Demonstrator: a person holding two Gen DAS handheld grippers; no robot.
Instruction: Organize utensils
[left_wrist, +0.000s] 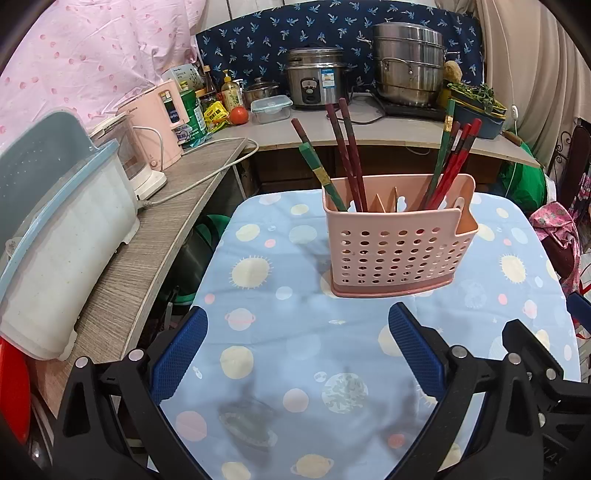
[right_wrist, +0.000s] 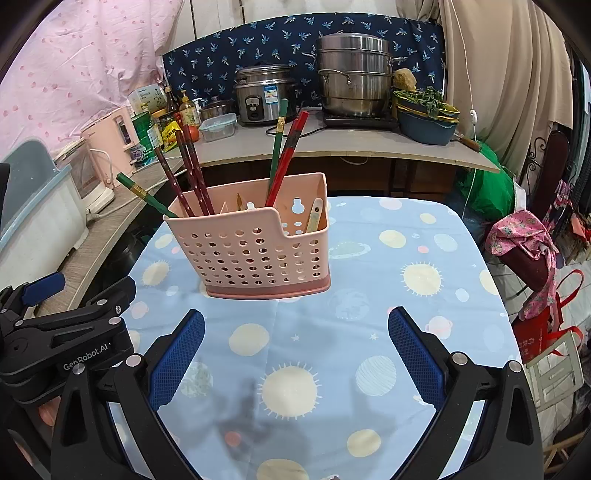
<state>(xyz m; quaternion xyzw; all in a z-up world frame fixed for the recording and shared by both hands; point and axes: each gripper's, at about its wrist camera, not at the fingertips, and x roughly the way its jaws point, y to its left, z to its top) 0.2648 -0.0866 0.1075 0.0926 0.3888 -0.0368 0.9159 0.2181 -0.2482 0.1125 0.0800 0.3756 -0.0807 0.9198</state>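
A perforated pink plastic caddy (left_wrist: 399, 240) holds slim lacquered chopsticks (left_wrist: 349, 155). My left tongs (left_wrist: 297, 354) and right tongs (right_wrist: 295, 354) gape wide, empty, touching nothing.

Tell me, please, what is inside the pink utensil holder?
The pink utensil holder holds dark red chopsticks, green chopsticks, red ones and a pale utensil; their lower ends are hidden.

The black left gripper with blue textured pads (left_wrist: 297, 345) was spread wide, empty; the matching right gripper (right_wrist: 295, 345) likewise, side by side.
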